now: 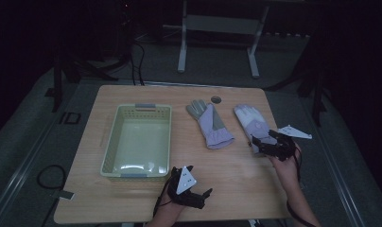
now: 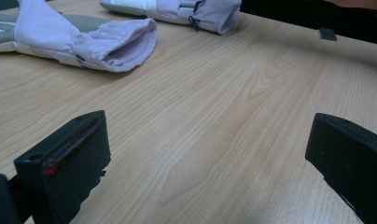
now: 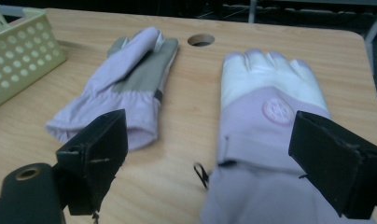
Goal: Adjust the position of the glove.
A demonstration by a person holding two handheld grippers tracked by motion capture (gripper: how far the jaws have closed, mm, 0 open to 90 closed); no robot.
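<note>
Two lilac winter gloves lie on the wooden table (image 1: 236, 170). The left glove (image 1: 209, 122) (image 3: 126, 86) lies palm up, showing a grey palm; its cuff (image 2: 116, 44) faces my left gripper. The right glove (image 1: 252, 121) (image 3: 266, 121) lies back up with a white finger part and a round badge. My right gripper (image 1: 258, 143) (image 3: 205, 163) stands open at that glove's cuff, jaws on either side of it. My left gripper (image 1: 205, 197) (image 2: 205, 158) is open over bare wood near the front edge, holding nothing.
A pale green perforated basket (image 1: 108, 146) (image 3: 16, 60) stands empty on the table's left half. A round cable hole (image 1: 216, 99) (image 3: 200, 39) sits near the far edge. A white table frame (image 1: 217, 28) stands on the floor beyond.
</note>
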